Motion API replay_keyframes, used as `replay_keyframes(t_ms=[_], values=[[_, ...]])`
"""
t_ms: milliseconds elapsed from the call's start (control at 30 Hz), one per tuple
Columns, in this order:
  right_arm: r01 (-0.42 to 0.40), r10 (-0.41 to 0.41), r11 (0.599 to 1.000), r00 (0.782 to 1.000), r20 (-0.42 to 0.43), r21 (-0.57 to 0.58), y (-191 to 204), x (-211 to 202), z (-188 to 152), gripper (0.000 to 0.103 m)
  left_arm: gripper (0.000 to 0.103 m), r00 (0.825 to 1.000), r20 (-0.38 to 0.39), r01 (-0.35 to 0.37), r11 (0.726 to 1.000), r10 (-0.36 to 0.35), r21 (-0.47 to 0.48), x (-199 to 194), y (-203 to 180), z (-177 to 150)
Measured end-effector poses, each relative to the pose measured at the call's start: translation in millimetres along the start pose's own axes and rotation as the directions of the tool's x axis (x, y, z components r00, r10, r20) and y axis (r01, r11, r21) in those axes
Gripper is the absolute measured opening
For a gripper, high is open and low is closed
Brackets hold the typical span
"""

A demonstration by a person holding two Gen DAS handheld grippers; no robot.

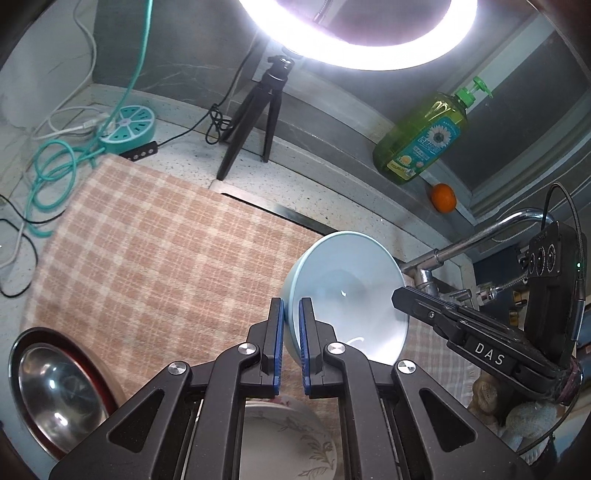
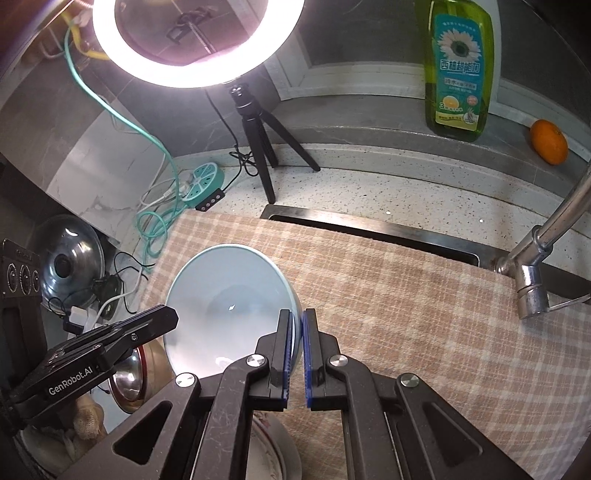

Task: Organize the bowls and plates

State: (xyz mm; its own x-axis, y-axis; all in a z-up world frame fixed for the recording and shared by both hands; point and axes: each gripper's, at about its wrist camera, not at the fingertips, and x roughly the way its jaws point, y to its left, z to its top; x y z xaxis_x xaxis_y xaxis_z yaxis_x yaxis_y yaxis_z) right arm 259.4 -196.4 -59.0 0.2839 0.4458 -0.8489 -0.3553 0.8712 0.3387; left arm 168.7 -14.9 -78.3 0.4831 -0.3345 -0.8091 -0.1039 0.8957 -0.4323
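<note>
A lit ring light [image 1: 354, 33] on a tripod [image 1: 255, 122] stands on the speckled countertop [image 2: 406, 188].

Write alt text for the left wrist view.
The left gripper pinches the near rim of a pale blue bowl held above a checked cloth, with the right gripper at its far rim. A steel bowl sits lower left; ring light and soap bottle behind.
</note>
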Motion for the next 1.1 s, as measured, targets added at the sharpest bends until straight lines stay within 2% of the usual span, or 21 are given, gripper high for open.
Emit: replay_keyframes(t_ms=[1100], values=[[-0.046, 0.043, 0.99, 0.999, -0.029, -0.134, 112, 14, -24, 0.005, 0.006, 0.997, 0.061, -0.036, 0.995, 0.042, -0.096, -67, 83, -32]])
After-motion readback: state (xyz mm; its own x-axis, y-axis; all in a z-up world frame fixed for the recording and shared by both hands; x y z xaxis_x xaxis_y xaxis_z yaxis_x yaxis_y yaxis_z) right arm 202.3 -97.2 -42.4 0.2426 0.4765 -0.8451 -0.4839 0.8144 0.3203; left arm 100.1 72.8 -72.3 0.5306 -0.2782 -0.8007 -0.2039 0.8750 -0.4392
